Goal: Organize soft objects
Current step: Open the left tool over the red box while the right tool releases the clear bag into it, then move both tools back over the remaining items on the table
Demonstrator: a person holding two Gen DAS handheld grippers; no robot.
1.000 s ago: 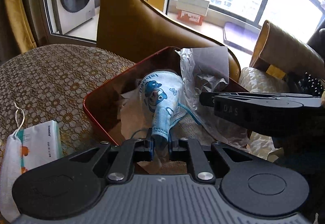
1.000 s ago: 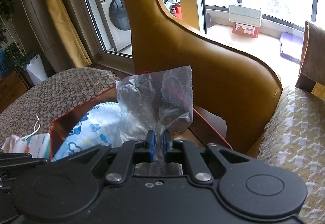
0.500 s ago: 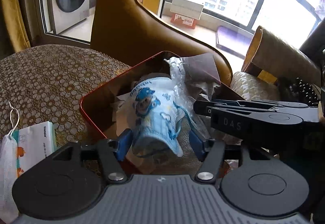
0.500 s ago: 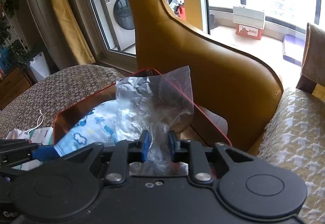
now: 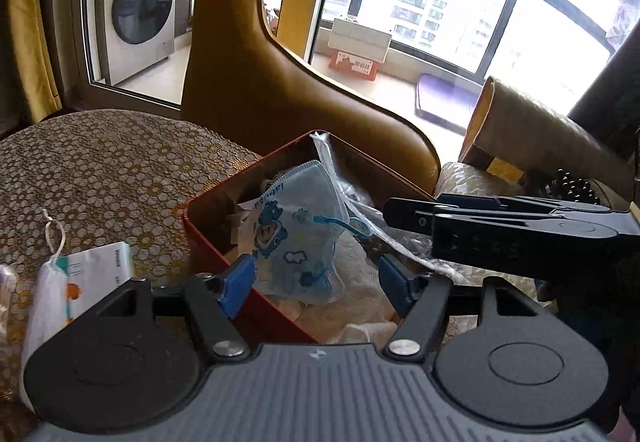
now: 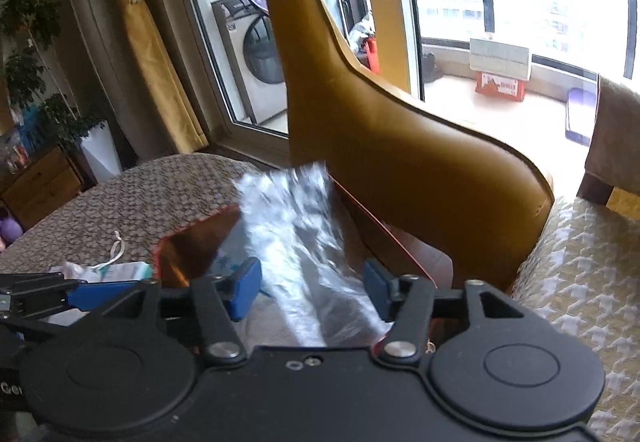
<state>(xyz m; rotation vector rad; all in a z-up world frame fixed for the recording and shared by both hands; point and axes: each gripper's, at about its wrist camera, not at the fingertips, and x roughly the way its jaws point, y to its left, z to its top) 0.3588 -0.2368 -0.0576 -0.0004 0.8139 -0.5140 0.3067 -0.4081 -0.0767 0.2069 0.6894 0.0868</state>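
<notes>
A blue cartoon face mask [image 5: 296,238] lies loose inside the red box [image 5: 224,242] on the table. My left gripper [image 5: 316,286] is open, its blue pads on either side of the mask's near end, not touching it. A clear crumpled plastic bag [image 6: 296,238] rests in the same red box [image 6: 188,254], blurred in the right wrist view. My right gripper [image 6: 312,292] is open with the bag lying between its pads. The bag [image 5: 360,201] also shows beside the mask in the left wrist view, under the right gripper's black body [image 5: 520,230].
A tissue pack [image 5: 96,278] and a white mask [image 5: 48,294] lie on the patterned tablecloth [image 5: 100,169] left of the box. A mustard leather chair back [image 5: 248,93] stands behind the box. A checked cushion [image 6: 580,282] is at right.
Both grippers opened. The left let go of the blue mask, which dropped into the red box. The right let go of the plastic bag, which now lies in the box.
</notes>
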